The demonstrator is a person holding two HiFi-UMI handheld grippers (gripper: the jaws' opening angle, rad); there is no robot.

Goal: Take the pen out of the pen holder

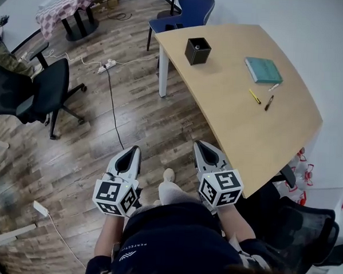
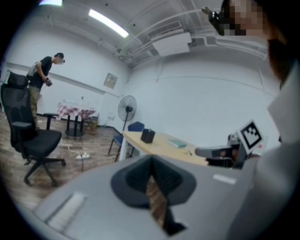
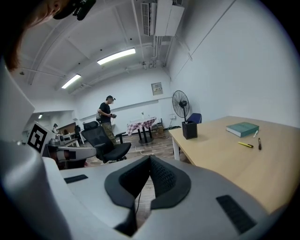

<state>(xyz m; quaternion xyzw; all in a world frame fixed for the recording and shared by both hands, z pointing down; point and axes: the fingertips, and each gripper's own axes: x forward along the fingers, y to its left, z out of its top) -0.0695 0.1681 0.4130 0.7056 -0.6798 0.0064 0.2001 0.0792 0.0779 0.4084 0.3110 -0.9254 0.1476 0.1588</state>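
In the head view, the left gripper [image 1: 130, 152] and right gripper [image 1: 203, 146] hang well short of the worktop [image 1: 241, 126], whose far end carries the pen holder [image 1: 198, 51]. The left gripper view shows jaws clenched, empty; the right gripper view likewise. This looks like the approach: next, reach the pen holder and open over a pen.

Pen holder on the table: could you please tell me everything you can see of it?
The pen holder is a small, matte black square box, open at the top. It stands upright on the light wooden table, near the far corner by the blue chair. Only the table touches it; what is inside cannot be made out.
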